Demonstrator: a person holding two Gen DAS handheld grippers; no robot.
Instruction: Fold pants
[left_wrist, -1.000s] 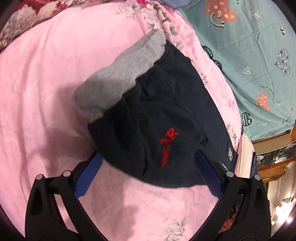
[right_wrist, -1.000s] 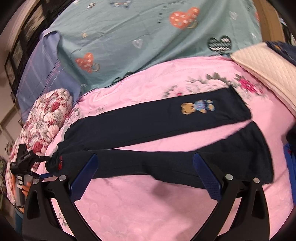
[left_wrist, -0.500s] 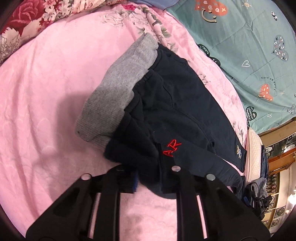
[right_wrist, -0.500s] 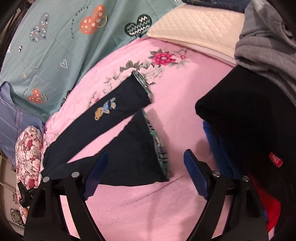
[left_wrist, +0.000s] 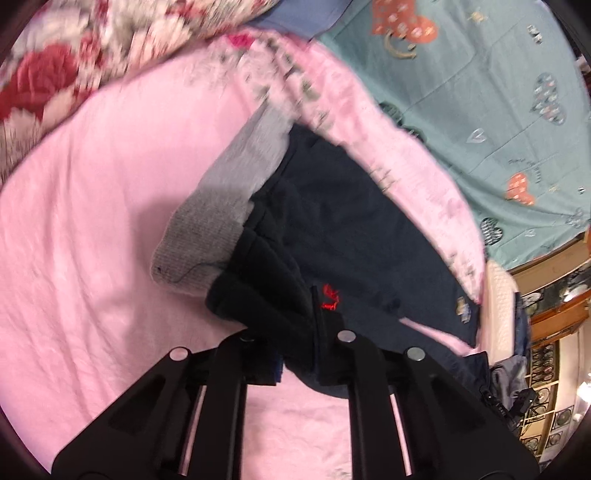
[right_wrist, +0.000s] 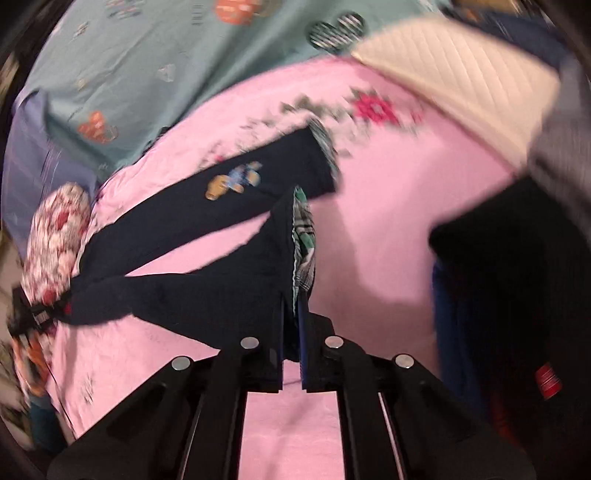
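1. the dark navy pants (right_wrist: 192, 295) lie on the pink bedspread (right_wrist: 388, 229), legs spread in a v toward the far left.
2. the left gripper (left_wrist: 295, 354) is pinched on the waist end of the pants, just beside the grey waistband (left_wrist: 218, 225) and the red lettering (left_wrist: 330, 297).
3. the right gripper (right_wrist: 293, 354) is pressed together on the near leg's cuff (right_wrist: 303, 251), where a green plaid lining shows.
4. the far leg bears a bear patch (right_wrist: 234, 179); a teal sheet (right_wrist: 166, 74) lies beyond.
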